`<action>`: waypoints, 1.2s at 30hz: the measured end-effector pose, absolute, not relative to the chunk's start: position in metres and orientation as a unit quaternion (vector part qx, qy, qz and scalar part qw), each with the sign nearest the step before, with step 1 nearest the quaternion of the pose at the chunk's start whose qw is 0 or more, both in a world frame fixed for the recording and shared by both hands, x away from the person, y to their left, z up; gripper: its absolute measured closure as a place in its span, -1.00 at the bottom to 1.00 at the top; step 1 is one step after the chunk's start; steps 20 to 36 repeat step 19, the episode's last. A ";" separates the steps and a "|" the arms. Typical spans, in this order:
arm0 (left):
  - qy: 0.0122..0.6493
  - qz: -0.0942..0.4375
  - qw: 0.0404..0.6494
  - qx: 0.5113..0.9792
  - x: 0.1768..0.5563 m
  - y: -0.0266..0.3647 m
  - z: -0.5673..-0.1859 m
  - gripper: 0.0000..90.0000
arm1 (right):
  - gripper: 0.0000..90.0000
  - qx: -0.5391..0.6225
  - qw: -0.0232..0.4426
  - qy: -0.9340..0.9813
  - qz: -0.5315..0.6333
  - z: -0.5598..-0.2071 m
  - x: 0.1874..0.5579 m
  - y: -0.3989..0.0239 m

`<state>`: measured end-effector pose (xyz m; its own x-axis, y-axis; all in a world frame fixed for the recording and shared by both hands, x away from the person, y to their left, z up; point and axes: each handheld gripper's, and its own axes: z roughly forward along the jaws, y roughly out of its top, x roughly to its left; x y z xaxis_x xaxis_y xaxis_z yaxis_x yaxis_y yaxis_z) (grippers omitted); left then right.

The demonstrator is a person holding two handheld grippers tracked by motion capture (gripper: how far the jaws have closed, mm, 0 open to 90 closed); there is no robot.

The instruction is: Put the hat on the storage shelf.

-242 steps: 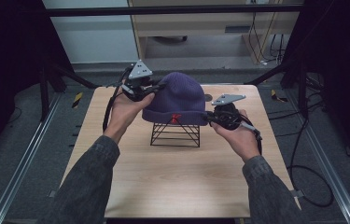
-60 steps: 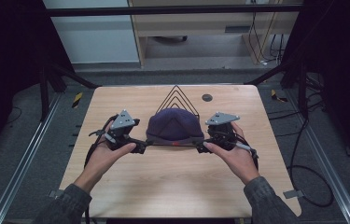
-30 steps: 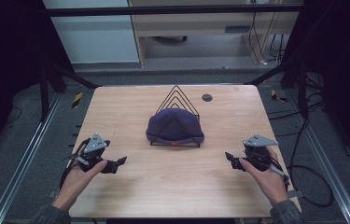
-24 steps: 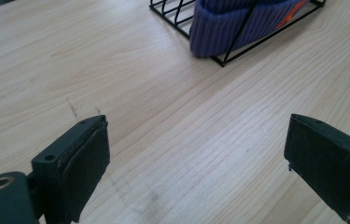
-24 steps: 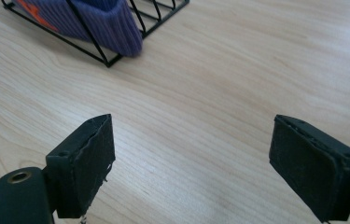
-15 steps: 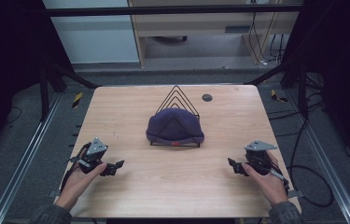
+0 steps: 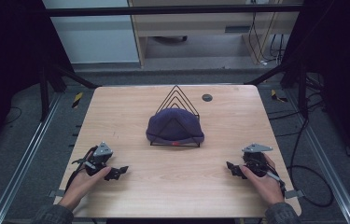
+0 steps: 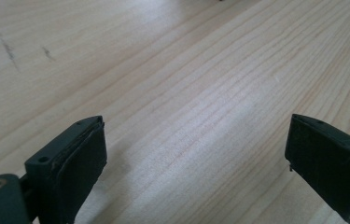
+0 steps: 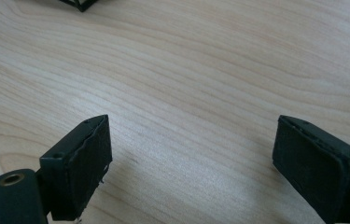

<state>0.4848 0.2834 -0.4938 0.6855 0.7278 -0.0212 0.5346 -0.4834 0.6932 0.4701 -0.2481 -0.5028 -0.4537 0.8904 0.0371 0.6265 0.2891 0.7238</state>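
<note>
A dark purple knit hat (image 7: 175, 128) with a small red tag lies at the middle of the wooden table (image 7: 172, 186). It rests against a black wire stand (image 7: 178, 93), whose thin wires cross its front. My left gripper (image 7: 119, 171) sits low at the near left, well apart from the hat. In the left gripper view it (image 8: 196, 135) is open over bare wood. My right gripper (image 7: 231, 168) mirrors it at the near right. Its jaws (image 9: 191, 135) have just been opening and stand wide with nothing between them.
A small dark disc (image 7: 206, 97) lies near the table's far edge, right of the stand. Metal rails (image 7: 32, 154) run along both sides of the table. Cables (image 7: 303, 154) trail on the floor at the right. Bare wood stretches between the two grippers.
The hat was held between both grippers, then set down at the stand and let go. Both hands drew back to the near corners and have sunk lower toward the table.
</note>
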 end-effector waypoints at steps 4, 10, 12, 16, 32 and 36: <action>0.380 0.124 0.340 0.851 0.485 0.282 -0.497 -0.90 | -0.75 0.488 0.186 0.782 0.341 -0.507 0.468 -0.247; 0.365 0.142 0.324 0.861 0.481 0.277 -0.502 -0.98 | -0.82 0.486 0.208 0.779 0.338 -0.511 0.469 -0.250; 0.360 0.147 0.321 0.864 0.480 0.276 -0.503 -1.00 | -0.84 0.484 0.213 0.777 0.342 -0.512 0.468 -0.251; 0.360 0.147 0.320 0.864 0.480 0.276 -0.504 -1.00 | -0.84 0.485 0.215 0.777 0.340 -0.513 0.468 -0.251; 0.360 0.145 0.319 0.865 0.480 0.276 -0.503 -1.00 | -0.84 0.485 0.216 0.777 0.339 -0.513 0.468 -0.251; 0.360 0.145 0.319 0.865 0.480 0.276 -0.503 -1.00 | -0.84 0.485 0.216 0.777 0.339 -0.513 0.468 -0.251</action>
